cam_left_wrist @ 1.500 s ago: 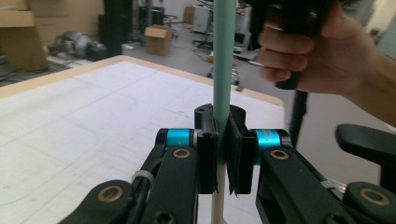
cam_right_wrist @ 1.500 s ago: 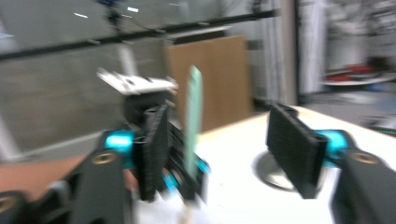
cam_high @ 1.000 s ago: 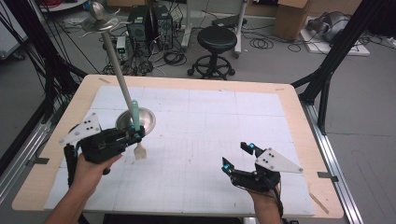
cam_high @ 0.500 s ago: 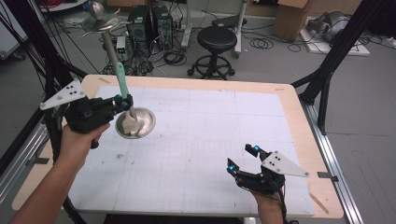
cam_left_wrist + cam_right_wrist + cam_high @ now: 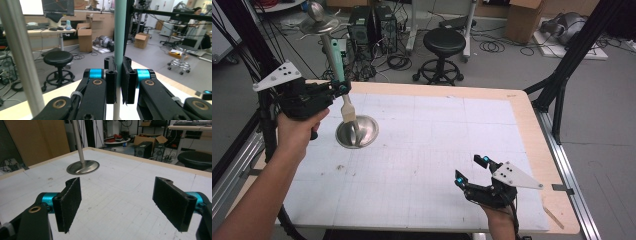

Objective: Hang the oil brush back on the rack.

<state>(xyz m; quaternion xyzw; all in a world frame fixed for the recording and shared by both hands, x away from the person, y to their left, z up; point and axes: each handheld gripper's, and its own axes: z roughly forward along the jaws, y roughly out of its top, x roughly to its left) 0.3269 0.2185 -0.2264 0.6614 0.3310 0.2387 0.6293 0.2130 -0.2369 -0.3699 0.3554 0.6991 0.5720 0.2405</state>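
My left gripper (image 5: 339,89) is held above the table's back left, shut on the teal handle (image 5: 337,67) of a brush. The brush hangs upright, its pale lower end (image 5: 348,110) just over the round base (image 5: 362,134) of a metal stand. In the left gripper view the handle (image 5: 120,30) is pinched between the pads of my left gripper (image 5: 119,66), and the stand's grey pole (image 5: 21,55) passes at the left. My right gripper (image 5: 472,167) rests low near the front right, open. In its own view my right gripper (image 5: 122,202) has nothing between its pads, with the stand's base (image 5: 83,167) farther off.
A white gridded mat (image 5: 437,140) covers the wooden table (image 5: 532,135). The stand's pole rises to a dish-shaped top (image 5: 318,21) beyond the back left corner. A black stool (image 5: 443,42) and black frame legs (image 5: 562,85) stand behind and beside the table.
My left hand has lifted the brush off the mat and carried it up and to the back left, turning it upright. The right gripper has stayed where it was, open.
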